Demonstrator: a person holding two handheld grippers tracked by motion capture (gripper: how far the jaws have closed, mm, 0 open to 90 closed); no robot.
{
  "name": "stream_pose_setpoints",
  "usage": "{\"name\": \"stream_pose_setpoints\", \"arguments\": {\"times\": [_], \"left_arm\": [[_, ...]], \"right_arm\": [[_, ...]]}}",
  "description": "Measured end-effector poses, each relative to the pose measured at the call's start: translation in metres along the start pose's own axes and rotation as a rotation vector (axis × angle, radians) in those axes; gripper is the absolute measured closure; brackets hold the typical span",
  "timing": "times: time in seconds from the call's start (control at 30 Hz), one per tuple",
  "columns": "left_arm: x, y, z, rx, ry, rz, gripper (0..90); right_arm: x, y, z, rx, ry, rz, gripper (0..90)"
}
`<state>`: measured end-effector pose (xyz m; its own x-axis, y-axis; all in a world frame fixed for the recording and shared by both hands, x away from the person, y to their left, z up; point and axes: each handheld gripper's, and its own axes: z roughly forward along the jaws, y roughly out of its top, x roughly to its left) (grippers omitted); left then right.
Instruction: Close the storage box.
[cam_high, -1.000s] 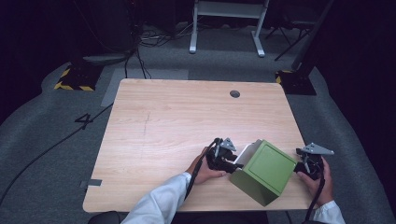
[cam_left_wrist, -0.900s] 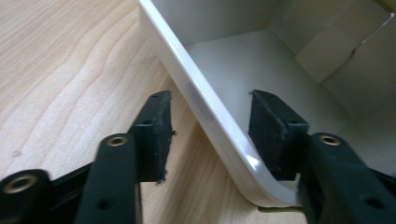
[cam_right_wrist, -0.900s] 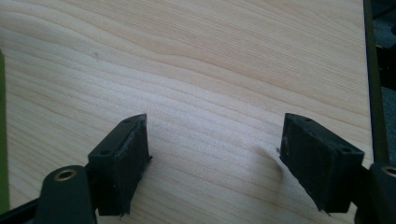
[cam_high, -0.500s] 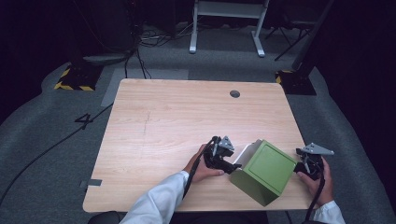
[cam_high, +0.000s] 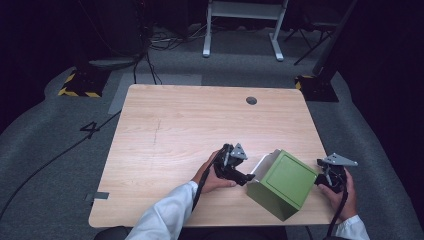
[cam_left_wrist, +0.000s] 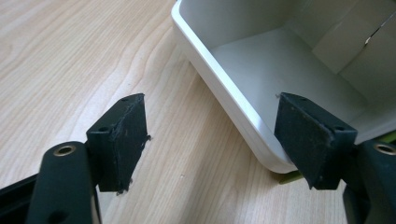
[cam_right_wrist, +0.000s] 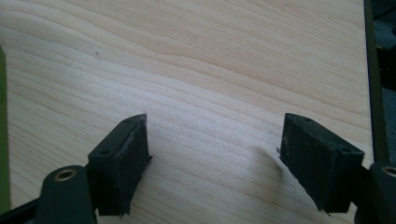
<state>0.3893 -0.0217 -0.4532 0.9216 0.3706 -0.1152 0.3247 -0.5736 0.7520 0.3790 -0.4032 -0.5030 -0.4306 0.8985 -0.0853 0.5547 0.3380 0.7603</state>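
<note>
one green box (cam_high: 281, 183) with a white inside lay on its side near the front right of the single wooden table (cam_high: 200, 125). two grippers flanked it: the left gripper (cam_left_wrist: 212, 135) had its jaws apart astride the white rim, the right gripper (cam_right_wrist: 215, 149) gaped over bare wood. the box's far interior was cut off.

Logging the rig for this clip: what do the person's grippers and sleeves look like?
Both are black two-jaw handheld tools. The left gripper and the right gripper each carry a grey three-cornered plate on top and trail a black cable along the forearm. In the gripper views the jaws are flat black rectangular pads with small screw holes, on arms with brass-coloured fittings. The person wears white long sleeves.
</note>
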Motion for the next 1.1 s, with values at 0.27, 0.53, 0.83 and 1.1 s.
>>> {"name": "stream_pose_setpoints", "arguments": {"times": [0.27,0.53,0.83,1.1], "left_arm": [[0.006,-0.002,-0.022,-0.017,0.068,0.007,23.5],[0.017,-0.016,-0.05,-0.013,0.142,0.027,21.0],[0.025,-0.035,-0.075,0.016,0.229,0.039,19.0],[0.031,-0.056,-0.097,0.053,0.301,0.032,19.2]], "right_arm": [[0.0,0.0,0.0,0.0,0.0,0.0,23.8],[0.0,0.0,0.0,0.0,0.001,0.001,23.8],[0.0,0.0,0.0,0.001,0.001,0.002,23.7],[0.0,0.0,0.0,0.0,0.0,0.001,23.7]]}}
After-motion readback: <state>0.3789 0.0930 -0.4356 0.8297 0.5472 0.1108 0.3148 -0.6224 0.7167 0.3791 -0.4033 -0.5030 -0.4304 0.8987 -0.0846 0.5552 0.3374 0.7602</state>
